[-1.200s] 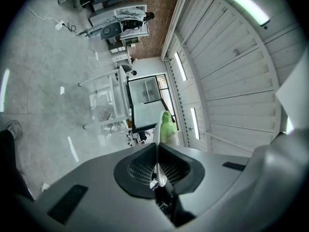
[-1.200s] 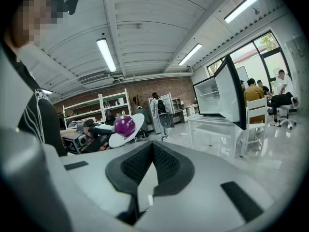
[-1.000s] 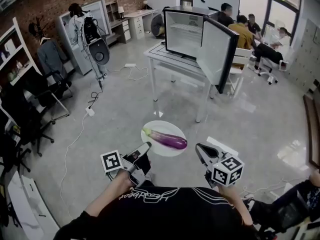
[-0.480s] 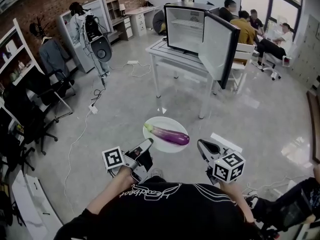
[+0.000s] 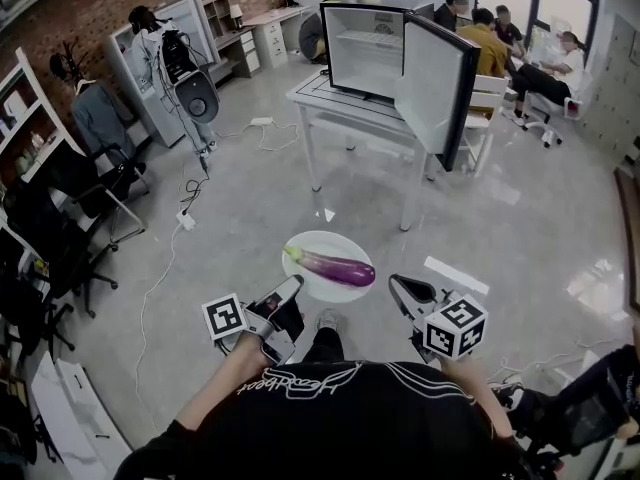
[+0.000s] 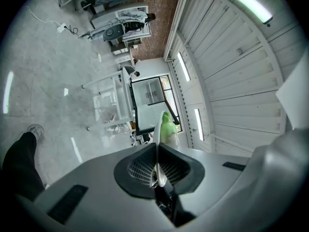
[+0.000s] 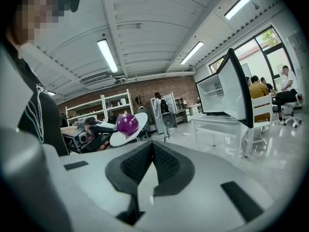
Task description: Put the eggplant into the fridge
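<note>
A purple eggplant (image 5: pixel 332 266) with a green stem lies on a white plate (image 5: pixel 322 239) held out in front of me. My left gripper (image 5: pixel 291 289) is shut on the plate's near rim; in the left gripper view the plate (image 6: pixel 157 154) runs edge-on between the jaws, with the eggplant's green stem (image 6: pixel 166 128) past them. My right gripper (image 5: pixel 398 287) is shut and holds nothing, a little right of the plate. From the right gripper view I see the eggplant (image 7: pixel 127 123) end-on upon the plate (image 7: pixel 137 125). The fridge (image 5: pixel 366 50) stands ahead on a white table (image 5: pixel 345 111), its door (image 5: pixel 433 83) swung open.
Several people sit on chairs (image 5: pixel 487 93) behind the fridge at the right. Cables (image 5: pixel 178 218) trail over the grey floor at the left, beside office chairs (image 5: pixel 70 208) and shelves (image 5: pixel 25 108). A camera rig on a stand (image 5: pixel 185 83) rises at the back left.
The fridge and table have come slightly nearer, and a shoe now shows below the plate. My right gripper has drifted a little left and down. The left keeps its grip on the plate.
</note>
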The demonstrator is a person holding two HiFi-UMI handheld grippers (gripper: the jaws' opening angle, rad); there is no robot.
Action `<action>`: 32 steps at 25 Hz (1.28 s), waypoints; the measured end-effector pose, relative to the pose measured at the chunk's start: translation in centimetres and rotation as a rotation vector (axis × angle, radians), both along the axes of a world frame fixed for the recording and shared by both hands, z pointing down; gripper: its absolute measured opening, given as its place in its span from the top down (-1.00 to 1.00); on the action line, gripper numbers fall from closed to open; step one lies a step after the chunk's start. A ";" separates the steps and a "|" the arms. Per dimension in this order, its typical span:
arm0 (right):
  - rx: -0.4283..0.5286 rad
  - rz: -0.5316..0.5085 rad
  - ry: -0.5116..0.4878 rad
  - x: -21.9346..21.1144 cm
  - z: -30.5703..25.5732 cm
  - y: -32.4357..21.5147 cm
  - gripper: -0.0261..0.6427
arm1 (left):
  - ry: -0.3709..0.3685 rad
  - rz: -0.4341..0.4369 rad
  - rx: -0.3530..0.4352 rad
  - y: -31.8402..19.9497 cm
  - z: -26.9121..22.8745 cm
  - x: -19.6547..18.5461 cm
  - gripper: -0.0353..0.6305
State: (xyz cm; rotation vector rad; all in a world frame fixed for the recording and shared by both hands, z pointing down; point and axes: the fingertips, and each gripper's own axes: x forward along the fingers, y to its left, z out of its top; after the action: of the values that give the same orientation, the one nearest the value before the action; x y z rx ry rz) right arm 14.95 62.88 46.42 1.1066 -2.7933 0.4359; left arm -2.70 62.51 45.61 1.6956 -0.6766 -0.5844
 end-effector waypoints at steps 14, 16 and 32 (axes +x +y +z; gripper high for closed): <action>-0.044 0.033 0.013 -1.4 1.8 -10.7 0.90 | 0.020 0.040 -0.033 -11.8 1.6 -1.0 0.82; -0.054 0.039 0.007 -1.7 1.9 -13.1 0.90 | 0.022 0.043 -0.042 -14.3 1.7 -1.4 0.82; -0.113 0.091 0.036 -6.3 1.9 -33.0 0.90 | 0.040 0.084 -0.072 -35.4 1.6 -5.9 0.82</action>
State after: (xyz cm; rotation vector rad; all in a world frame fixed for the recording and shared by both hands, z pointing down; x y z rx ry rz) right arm 8.63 29.87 48.31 1.2075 -2.6590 0.5693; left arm -8.63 27.13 47.22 1.6328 -0.5882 -0.5271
